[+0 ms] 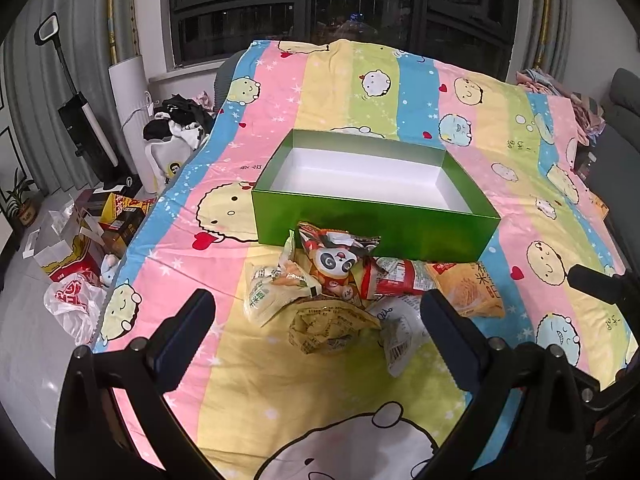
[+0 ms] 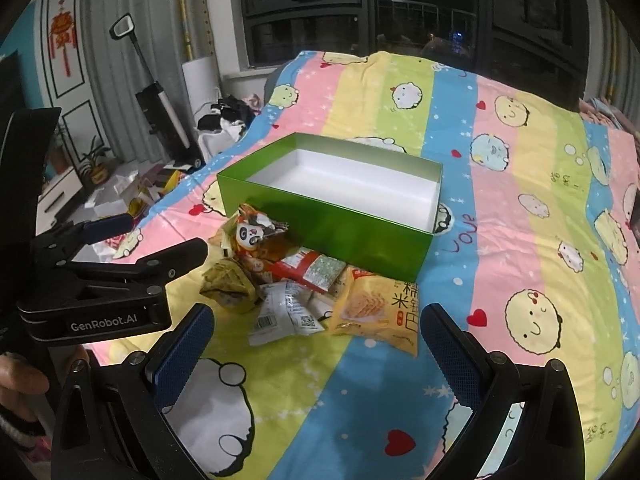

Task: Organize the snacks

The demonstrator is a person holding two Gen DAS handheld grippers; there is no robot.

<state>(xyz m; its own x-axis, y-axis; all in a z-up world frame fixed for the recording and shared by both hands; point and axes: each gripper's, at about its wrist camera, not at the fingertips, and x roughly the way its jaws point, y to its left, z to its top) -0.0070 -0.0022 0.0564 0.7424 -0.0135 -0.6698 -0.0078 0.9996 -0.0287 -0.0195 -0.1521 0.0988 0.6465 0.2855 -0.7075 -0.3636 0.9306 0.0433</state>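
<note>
A: What surface is being worked on?

B: A bed is seen, spread with a striped cartoon sheet, below a dark window; clutter is left on the floor at the left.

A: How are the fingers held?

B: The left gripper is spread wide and nothing is gripped. The right gripper is likewise spread and empty. Both are poised short of the pile, not touching it.

A: And beyond them?

B: A heap of snack packets is piled on the sheet just past the fingertips. A white packet and an orange packet lie nearest; a panda packet is propped against the front wall of a green box, which is open and holds nothing.

A: How are the packets likely to handle?

B: They are judged light, crinkly and slippery, with brittle contents. A crimped seam or flat corner is best pinched, gently, so nothing is crushed. The top packets should probably be lifted first.
</note>
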